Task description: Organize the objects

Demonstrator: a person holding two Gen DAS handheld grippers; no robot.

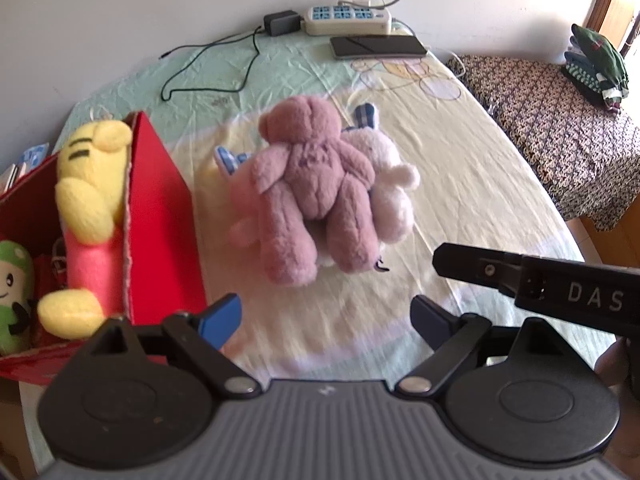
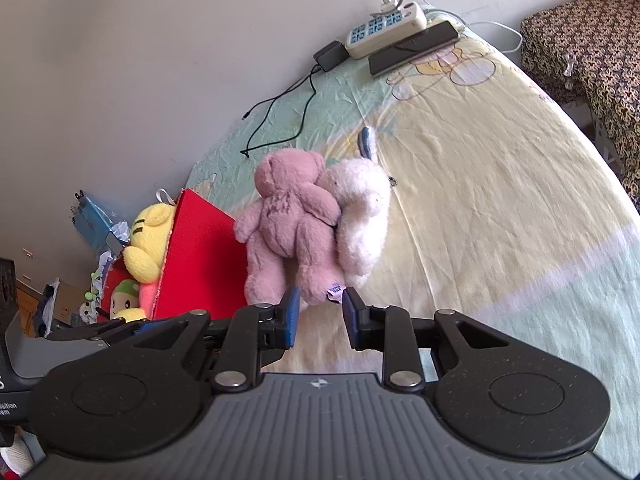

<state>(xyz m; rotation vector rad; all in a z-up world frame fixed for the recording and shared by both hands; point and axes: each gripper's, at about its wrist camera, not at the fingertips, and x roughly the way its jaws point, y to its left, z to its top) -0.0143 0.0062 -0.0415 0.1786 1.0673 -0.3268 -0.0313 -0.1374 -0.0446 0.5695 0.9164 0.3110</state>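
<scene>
A mauve teddy bear (image 1: 316, 188) lies face down on the bed sheet, on top of a pale pink plush rabbit (image 1: 390, 172) with blue checked ears. Both also show in the right wrist view, the bear (image 2: 288, 220) and the rabbit (image 2: 362, 216). A red box (image 1: 160, 216) stands left of them and holds a yellow plush (image 1: 90, 184) and a green plush (image 1: 14, 280). My left gripper (image 1: 326, 318) is open and empty, just short of the bear's feet. My right gripper (image 2: 318, 312) is open and empty at the bear's foot; its finger reaches in from the right in the left wrist view (image 1: 480, 266).
A power strip (image 1: 348, 20), a black adapter (image 1: 282, 23) with a loose cable (image 1: 224, 64) and a dark phone (image 1: 378, 46) lie at the far edge by the wall. A patterned bench (image 1: 560, 120) with folded clothes (image 1: 596, 66) stands to the right.
</scene>
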